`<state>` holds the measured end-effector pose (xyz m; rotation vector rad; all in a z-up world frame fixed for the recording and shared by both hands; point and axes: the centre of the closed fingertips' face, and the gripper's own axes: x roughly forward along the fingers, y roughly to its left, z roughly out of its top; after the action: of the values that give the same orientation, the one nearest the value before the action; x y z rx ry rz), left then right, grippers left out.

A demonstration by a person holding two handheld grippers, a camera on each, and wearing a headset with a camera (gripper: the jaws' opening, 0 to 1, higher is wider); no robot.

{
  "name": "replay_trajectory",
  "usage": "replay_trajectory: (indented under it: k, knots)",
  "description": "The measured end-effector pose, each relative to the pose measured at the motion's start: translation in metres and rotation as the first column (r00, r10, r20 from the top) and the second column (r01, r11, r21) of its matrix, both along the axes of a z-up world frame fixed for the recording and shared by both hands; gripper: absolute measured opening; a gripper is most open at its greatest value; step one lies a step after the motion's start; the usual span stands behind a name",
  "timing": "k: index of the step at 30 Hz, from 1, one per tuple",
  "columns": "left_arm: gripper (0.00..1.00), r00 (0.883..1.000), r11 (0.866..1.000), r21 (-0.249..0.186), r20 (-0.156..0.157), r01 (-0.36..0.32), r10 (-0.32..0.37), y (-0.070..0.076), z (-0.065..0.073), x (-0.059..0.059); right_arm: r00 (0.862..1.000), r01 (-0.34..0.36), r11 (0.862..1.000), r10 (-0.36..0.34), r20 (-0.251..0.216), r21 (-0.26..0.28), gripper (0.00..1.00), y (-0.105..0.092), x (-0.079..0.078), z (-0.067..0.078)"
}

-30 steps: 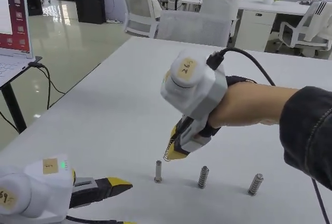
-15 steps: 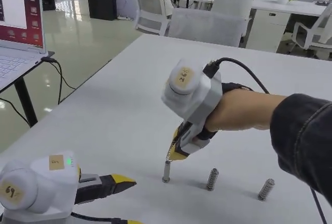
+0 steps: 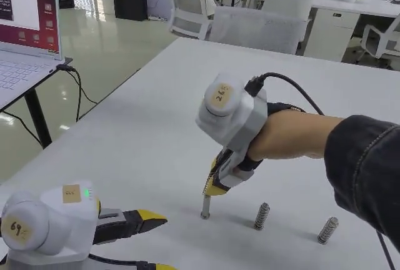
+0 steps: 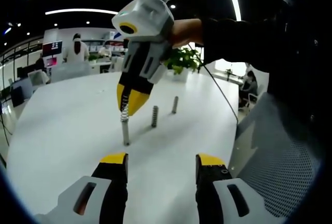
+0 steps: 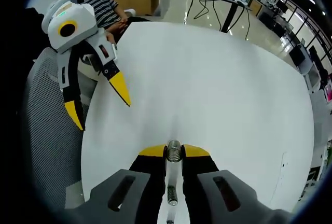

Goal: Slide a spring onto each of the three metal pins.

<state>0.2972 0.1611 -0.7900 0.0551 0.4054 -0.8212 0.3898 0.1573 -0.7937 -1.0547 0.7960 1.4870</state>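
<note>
A white table is seen in an open office, with white chairs at twelve o'clock of it and a laptop on a side stand at ten o'clock. The right gripper is held by a hand over the table, its jaws pinched on a spring. The spring is kept upright directly above a bare pin, its lower end at the pin's top. The left gripper is held low at seven o'clock of that pin, jaws spread apart. At three o'clock of the bare pin, two further pins are seen standing, each already sleeved by a spring.
</note>
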Motion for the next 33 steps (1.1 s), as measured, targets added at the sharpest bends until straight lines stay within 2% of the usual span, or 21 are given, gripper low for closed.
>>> replay_trajectory:
  k: [7,15,20,33]
  knots:
    - [0.46,1.0,1.0,-0.002,-0.002,-0.002,0.002,0.001,-0.001,0.0,1.0,0.0,1.0,0.0,-0.003,-0.021,0.08,0.0,0.001,-0.008]
    - [0.45,1.0,1.0,-0.003,-0.003,-0.003,0.003,0.001,-0.002,0.002,1.0,-0.02,0.997,0.021,0.018,-0.08,0.08,0.0,0.001,-0.027]
    - [0.45,1.0,1.0,-0.003,-0.004,-0.005,0.005,0.001,-0.002,0.002,0.999,-0.023,0.995,0.025,0.024,-0.099,0.08,0.001,0.0,-0.036]
    - [0.45,1.0,1.0,-0.001,-0.009,-0.017,0.017,0.005,-0.004,0.001,1.0,-0.015,0.992,0.014,-0.004,-0.122,0.08,-0.001,-0.006,-0.054]
